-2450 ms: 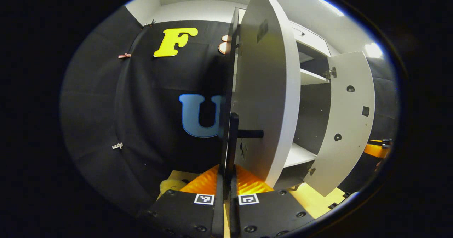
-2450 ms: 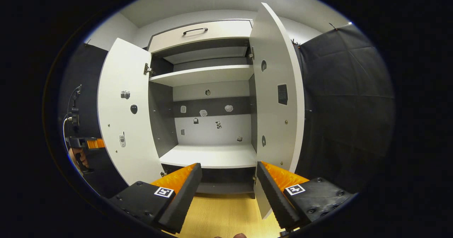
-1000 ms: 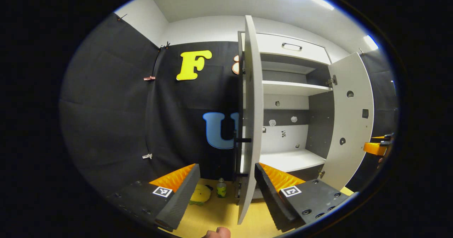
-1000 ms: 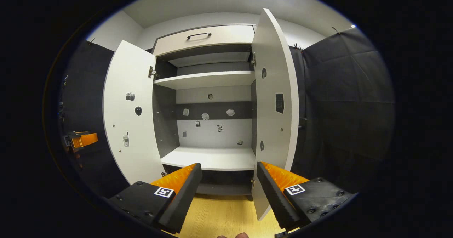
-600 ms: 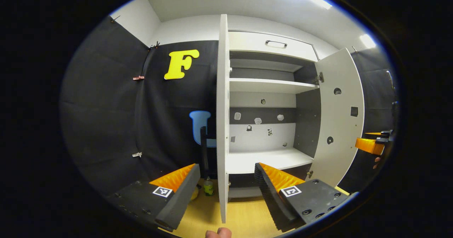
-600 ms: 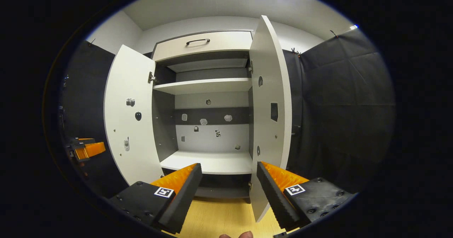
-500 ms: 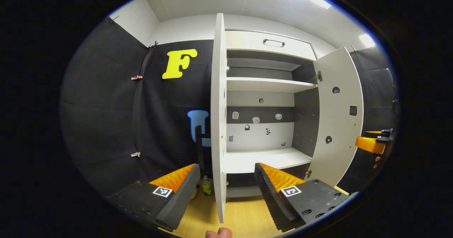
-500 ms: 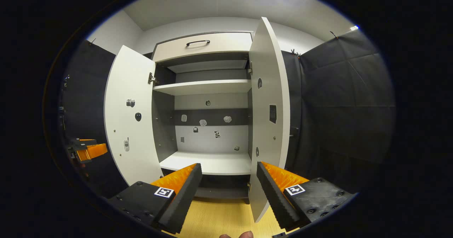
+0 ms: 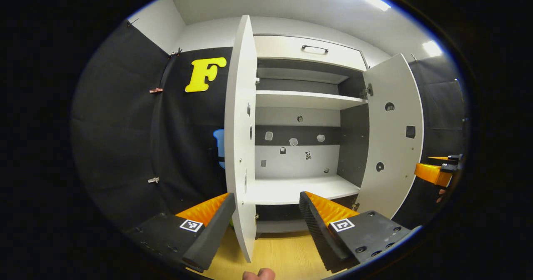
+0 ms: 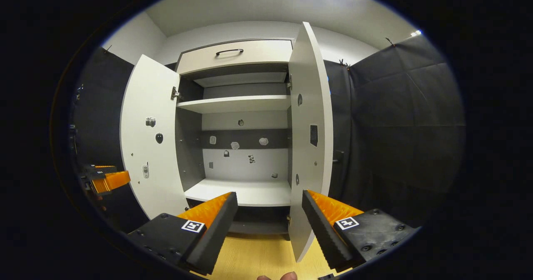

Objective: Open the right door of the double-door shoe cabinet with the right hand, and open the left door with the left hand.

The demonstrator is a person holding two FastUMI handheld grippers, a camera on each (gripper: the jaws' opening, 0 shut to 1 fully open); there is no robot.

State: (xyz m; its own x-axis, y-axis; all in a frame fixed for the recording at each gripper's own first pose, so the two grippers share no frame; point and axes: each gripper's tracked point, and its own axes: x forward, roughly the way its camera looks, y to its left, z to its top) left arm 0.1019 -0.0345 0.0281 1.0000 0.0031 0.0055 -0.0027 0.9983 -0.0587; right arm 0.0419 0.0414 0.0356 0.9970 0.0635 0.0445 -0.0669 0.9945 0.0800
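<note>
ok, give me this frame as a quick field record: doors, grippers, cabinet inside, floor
left door: open, swung wide
right door: open, swung wide
left gripper: open, holding nothing, back from the cabinet
right gripper: open, holding nothing, back from the cabinet
cabinet interior: upper shelf and lower shelf bare; small stickers on the back panel
top drawer: shut, dark handle
floor: light wood
task state: both doors look open

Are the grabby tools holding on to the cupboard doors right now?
No. The left tool and right tool are both open, holding nothing.
</note>
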